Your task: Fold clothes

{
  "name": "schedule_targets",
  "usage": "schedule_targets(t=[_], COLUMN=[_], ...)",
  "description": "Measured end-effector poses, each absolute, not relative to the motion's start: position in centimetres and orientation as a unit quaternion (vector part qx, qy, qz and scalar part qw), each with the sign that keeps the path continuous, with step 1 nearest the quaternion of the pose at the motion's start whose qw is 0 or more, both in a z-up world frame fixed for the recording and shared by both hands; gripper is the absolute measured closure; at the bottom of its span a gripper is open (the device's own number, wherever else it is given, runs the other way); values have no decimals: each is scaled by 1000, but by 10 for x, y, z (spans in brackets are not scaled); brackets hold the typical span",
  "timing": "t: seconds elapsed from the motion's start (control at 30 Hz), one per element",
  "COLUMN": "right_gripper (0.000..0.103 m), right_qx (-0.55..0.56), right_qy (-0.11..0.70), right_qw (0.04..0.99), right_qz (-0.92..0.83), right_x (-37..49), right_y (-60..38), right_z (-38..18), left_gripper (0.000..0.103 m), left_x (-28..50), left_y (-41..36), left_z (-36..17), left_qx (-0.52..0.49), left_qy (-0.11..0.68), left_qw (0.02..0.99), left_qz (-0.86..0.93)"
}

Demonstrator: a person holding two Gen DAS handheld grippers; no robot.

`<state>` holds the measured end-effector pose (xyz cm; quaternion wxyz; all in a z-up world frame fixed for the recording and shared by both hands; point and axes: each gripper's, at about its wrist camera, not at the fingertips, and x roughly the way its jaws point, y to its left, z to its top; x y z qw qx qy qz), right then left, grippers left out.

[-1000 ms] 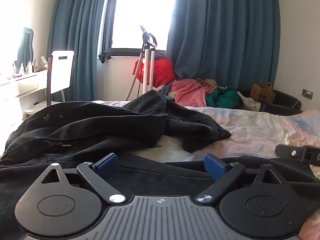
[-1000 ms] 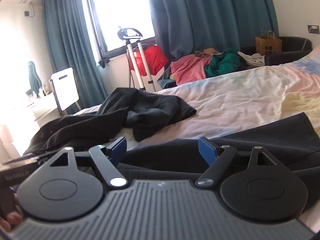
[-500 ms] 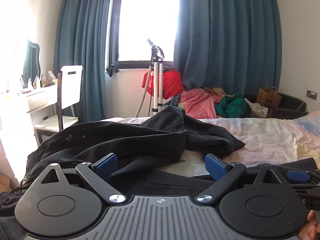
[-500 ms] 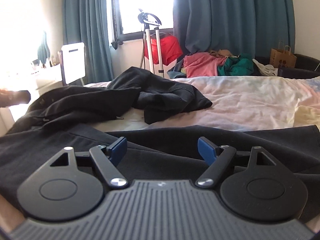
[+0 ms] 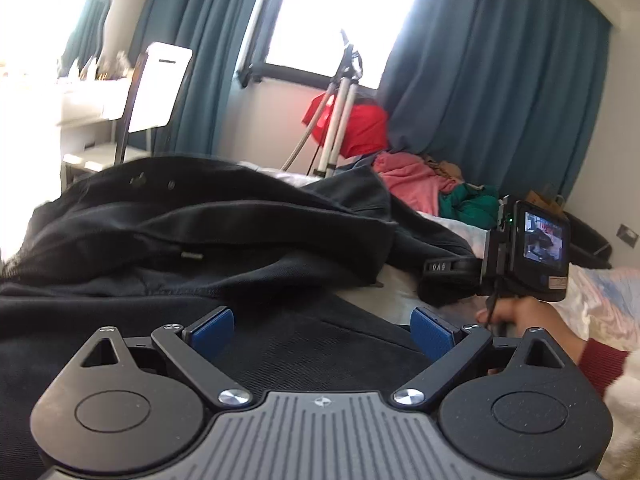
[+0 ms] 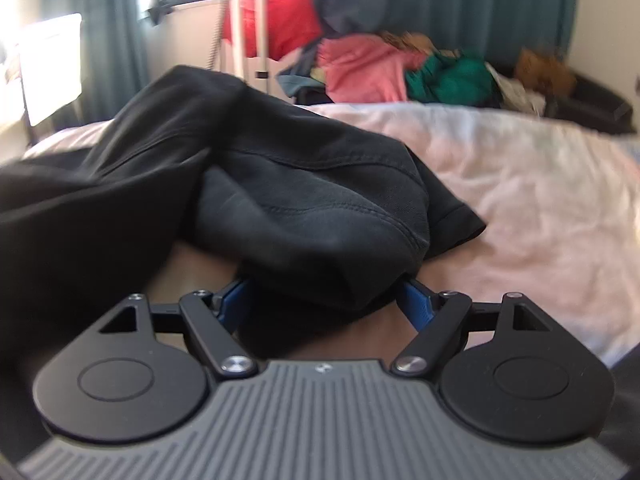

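A crumpled black garment (image 5: 208, 232) lies across the bed; it also shows in the right wrist view (image 6: 280, 184). My left gripper (image 5: 320, 330) is open and hovers just above a flat black part of it near the front edge. My right gripper (image 6: 326, 304) is open, with a bunched fold of the black garment sitting between its blue pads (image 6: 414, 306). The right gripper's body and camera screen also show at the right of the left wrist view (image 5: 524, 256), held by a hand.
A pale bedsheet (image 6: 520, 184) covers the bed. Pink and green clothes (image 5: 432, 188) are piled at the far side. A tripod stand (image 5: 340, 108) and red cloth stand by the window, with blue curtains behind. A white chair (image 5: 156, 88) stands at left.
The right gripper has moved forward to the bunched end of the black garment, which now sits between its pads. The left gripper has tilted and moved closer to the garment.
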<state>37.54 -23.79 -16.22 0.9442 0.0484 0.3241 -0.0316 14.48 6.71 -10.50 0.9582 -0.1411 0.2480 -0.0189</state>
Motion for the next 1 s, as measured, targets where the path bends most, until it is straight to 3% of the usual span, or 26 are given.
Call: schedule_targets(t=[0.1,0.17,0.27,0.57,0.83,1.0], right_gripper=[30,62,79,85,86,85], right_qx=[117,101,56,-191,-492,-530], right_qy=[335,337,334,262,215,148], right_qw=[934,934,937,933,822,811], right_qz=[-52,-66,-83,-157,-190,-198], right_x=[397,399,396,362,379,389], right_y=[-249,-256,-268,-354,-414,-423], right_z=[-169,-166,-157,-101,-87,-60], left_gripper=[7,7,7,7,7,7], left_x=[153,159,164,159,155,155], left_y=[78,81,79,65,56,52], left_z=[-117,-123,-129,-126,-120,-120], left_qx=[-178,-191,-190,-132,-110,-114], left_qy=[259,269,278,258,251,257], left_qw=[949,944,942,957,962,960], left_qz=[-17,-15,-12,-1,16,12])
